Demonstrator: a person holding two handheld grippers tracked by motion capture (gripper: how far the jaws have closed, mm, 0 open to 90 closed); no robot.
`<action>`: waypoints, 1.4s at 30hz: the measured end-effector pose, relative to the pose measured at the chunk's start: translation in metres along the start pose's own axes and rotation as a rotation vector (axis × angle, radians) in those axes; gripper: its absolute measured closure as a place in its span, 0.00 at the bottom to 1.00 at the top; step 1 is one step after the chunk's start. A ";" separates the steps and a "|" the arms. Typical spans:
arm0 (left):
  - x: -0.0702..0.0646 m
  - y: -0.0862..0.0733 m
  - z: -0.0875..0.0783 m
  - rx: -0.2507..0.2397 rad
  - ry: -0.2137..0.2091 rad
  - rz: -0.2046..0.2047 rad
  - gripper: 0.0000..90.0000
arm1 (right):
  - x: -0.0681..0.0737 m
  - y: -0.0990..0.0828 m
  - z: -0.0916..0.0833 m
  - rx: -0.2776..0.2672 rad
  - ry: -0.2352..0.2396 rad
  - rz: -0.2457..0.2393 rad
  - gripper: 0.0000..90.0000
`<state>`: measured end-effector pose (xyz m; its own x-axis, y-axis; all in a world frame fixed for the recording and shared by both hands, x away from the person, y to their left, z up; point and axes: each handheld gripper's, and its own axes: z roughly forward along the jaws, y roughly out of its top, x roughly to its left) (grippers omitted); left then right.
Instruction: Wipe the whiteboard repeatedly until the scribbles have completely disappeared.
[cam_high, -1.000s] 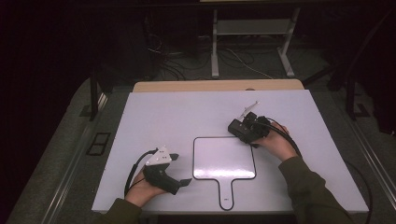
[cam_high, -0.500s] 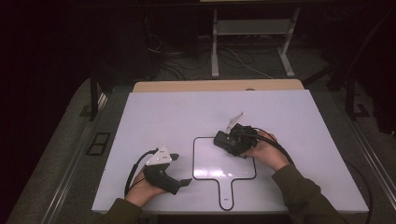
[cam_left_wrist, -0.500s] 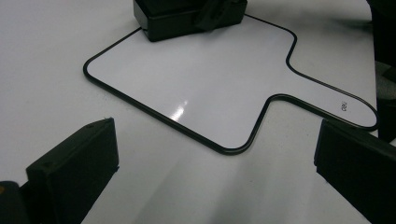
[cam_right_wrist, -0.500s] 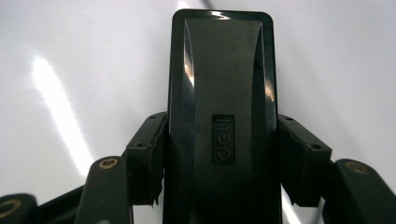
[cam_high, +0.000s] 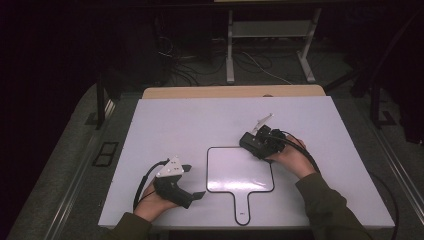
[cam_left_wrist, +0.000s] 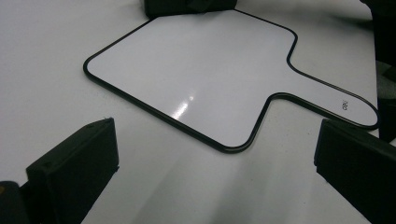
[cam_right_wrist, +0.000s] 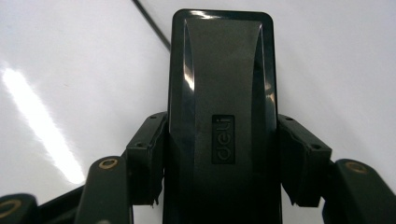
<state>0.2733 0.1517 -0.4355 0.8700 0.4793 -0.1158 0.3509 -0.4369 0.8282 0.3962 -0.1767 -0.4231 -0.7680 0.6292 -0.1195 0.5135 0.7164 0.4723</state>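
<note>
while i look down from the high view, my right gripper (cam_high: 250, 141) sits at the top right corner of the small whiteboard (cam_high: 240, 170), with the hand bent in from the right. its jaws squeeze a black eraser (cam_right_wrist: 222, 112) by its two sides. my left gripper (cam_high: 192, 182) rests on the table (cam_high: 200, 120) just left of the board, jaws wide with nothing between them, pointing at it.
</note>
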 end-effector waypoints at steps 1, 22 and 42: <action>0.000 0.000 0.000 0.000 0.000 -0.001 0.00 | -0.002 -0.001 0.000 -0.002 0.003 0.009 0.43; 0.002 -0.001 -0.002 0.008 0.002 0.015 0.00 | -0.022 -0.016 -0.028 -0.128 0.098 0.125 0.43; 0.005 -0.001 -0.001 0.001 -0.004 0.004 0.00 | -0.043 0.033 -0.021 -0.154 0.100 0.151 0.43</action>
<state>0.2767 0.1555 -0.4361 0.8728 0.4745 -0.1144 0.3474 -0.4394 0.8284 0.4378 -0.1866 -0.3844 -0.7248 0.6874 0.0462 0.5668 0.5568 0.6072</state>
